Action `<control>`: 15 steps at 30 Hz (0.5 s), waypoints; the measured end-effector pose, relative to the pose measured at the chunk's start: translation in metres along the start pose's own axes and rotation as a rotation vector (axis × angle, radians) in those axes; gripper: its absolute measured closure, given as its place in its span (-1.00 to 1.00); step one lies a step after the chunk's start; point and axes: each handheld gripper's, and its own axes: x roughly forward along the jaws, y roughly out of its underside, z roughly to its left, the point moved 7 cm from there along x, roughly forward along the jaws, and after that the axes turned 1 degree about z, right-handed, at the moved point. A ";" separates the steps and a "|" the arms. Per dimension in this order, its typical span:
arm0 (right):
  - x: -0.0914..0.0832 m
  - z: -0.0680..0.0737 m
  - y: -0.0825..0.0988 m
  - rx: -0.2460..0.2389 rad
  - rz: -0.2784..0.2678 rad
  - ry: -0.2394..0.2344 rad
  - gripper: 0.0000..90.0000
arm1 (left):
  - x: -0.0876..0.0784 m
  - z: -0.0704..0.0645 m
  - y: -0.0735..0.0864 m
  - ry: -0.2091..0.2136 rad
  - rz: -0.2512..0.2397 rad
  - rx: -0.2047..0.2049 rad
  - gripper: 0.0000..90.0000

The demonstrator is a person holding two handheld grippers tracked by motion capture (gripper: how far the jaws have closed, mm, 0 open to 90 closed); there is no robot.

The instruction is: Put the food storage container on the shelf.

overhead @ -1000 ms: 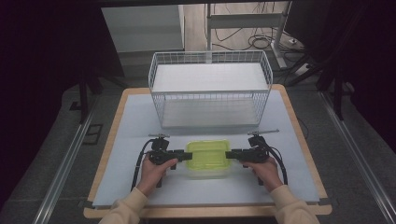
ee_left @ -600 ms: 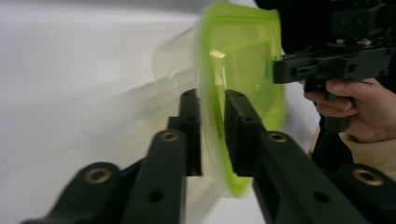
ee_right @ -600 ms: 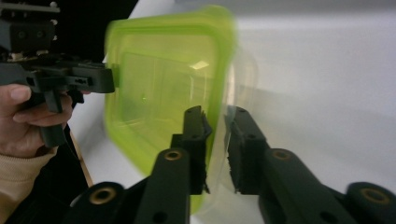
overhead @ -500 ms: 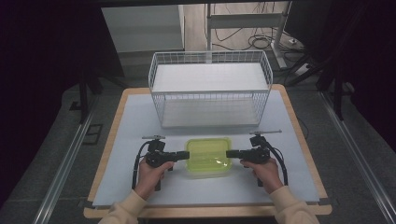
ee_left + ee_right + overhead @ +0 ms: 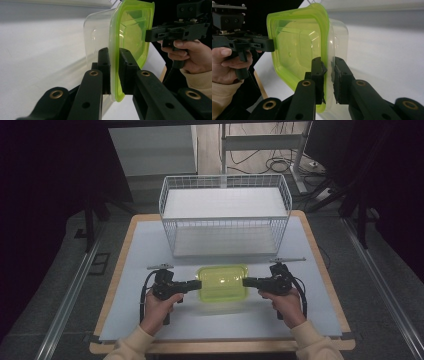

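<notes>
High view: a clear container [image 5: 223, 284] with a yellow-green lid hangs above the table [image 5: 125, 270], in front of the wire basket [image 5: 225, 215], between the left gripper [image 5: 196, 284] and right gripper [image 5: 247, 282]. Left gripper view: jaws clamped on the lid's rim. Right gripper view: jaws clamped on the opposite rim.

The container [image 5: 222, 283] has a translucent lime-green lid [image 5: 130, 32] over a clear, colourless tub [image 5: 338, 42]. Both the left tool [image 5: 198, 284] and the right tool [image 5: 246, 282] are matt black with brass-coloured rivets. Behind the container, the wire basket [image 5: 225, 222] is white, and the worktop [image 5: 135, 250] is pale grey-white with a light wood edge.
</notes>
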 end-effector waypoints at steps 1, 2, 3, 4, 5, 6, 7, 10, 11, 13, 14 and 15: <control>-0.001 0.001 -0.001 -0.006 -0.004 0.000 0.78 | -0.001 -0.001 -0.001 0.006 -0.002 0.002 0.80; -0.002 0.003 -0.002 -0.011 -0.008 -0.001 0.78 | -0.002 -0.002 -0.002 0.009 -0.005 0.001 0.81; -0.003 0.004 -0.003 -0.014 -0.012 -0.002 0.78 | -0.003 -0.003 -0.002 0.007 -0.006 0.007 0.81; -0.004 0.005 -0.004 -0.017 -0.013 -0.002 0.78 | -0.005 -0.004 -0.003 0.005 -0.011 0.011 0.81; -0.004 0.006 -0.005 -0.022 -0.016 -0.003 0.78 | -0.006 -0.005 -0.004 0.005 -0.013 0.014 0.81; -0.004 0.007 -0.005 -0.025 -0.021 -0.004 0.78 | -0.007 -0.006 -0.005 0.005 -0.016 0.017 0.81; -0.004 0.008 -0.006 -0.027 -0.025 -0.007 0.78 | -0.008 -0.007 -0.006 0.002 -0.016 0.025 0.81; -0.006 0.010 -0.009 -0.031 -0.034 -0.013 0.78 | -0.011 -0.011 -0.010 -0.007 -0.027 0.045 0.80; -0.007 0.011 -0.010 -0.036 -0.038 -0.014 0.78 | -0.012 -0.013 -0.011 -0.007 -0.029 0.050 0.80; -0.009 0.013 -0.013 -0.043 -0.046 -0.014 0.78 | -0.014 -0.014 -0.014 -0.005 -0.037 0.052 0.80; -0.010 0.014 -0.014 -0.045 -0.049 -0.014 0.78 | -0.014 -0.015 -0.015 -0.006 -0.038 0.055 0.80; -0.010 0.015 -0.015 -0.050 -0.049 -0.014 0.78 | -0.015 -0.015 -0.016 -0.009 -0.040 0.055 0.80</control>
